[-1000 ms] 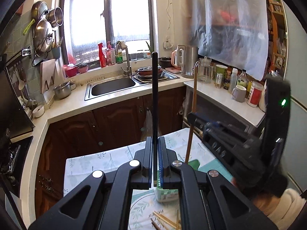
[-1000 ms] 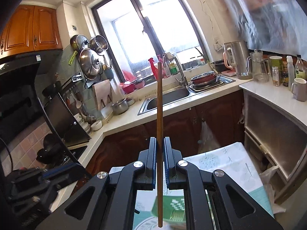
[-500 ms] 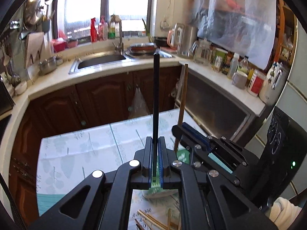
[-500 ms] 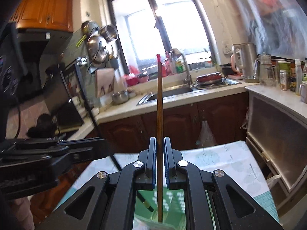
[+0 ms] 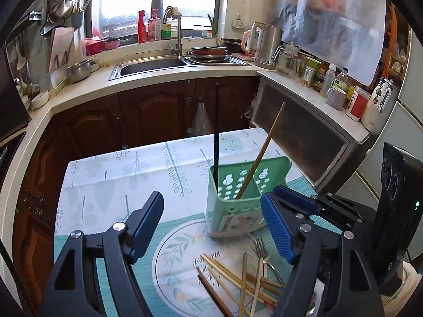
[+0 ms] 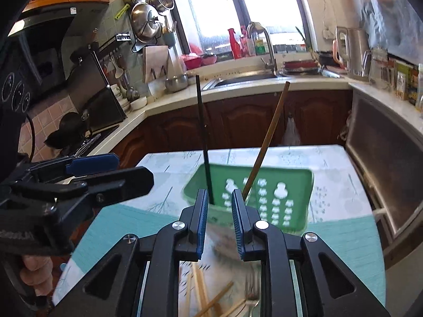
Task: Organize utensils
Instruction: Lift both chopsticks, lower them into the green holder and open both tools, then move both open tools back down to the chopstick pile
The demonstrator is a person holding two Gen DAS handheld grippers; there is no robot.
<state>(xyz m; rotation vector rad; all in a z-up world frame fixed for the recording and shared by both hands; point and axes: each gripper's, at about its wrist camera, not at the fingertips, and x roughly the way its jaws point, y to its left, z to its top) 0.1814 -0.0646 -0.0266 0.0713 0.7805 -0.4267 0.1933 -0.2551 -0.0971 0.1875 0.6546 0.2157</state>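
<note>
A green perforated utensil basket stands on the table; it also shows in the right wrist view. A black chopstick and a brown wooden chopstick stand in it, loose; both show in the right wrist view, black and brown. My left gripper is open and empty, just short of the basket. My right gripper is open a little and empty, close behind the basket. Several chopsticks and a fork lie on the round placemat below.
The table has a leaf-print cloth and a teal mat. A counter with sink, kettle and jars runs behind. The right gripper's body is at the left gripper's right.
Both grippers opened and let go of their chopsticks, which now stand in the basket. Both views tilted down toward the table.
</note>
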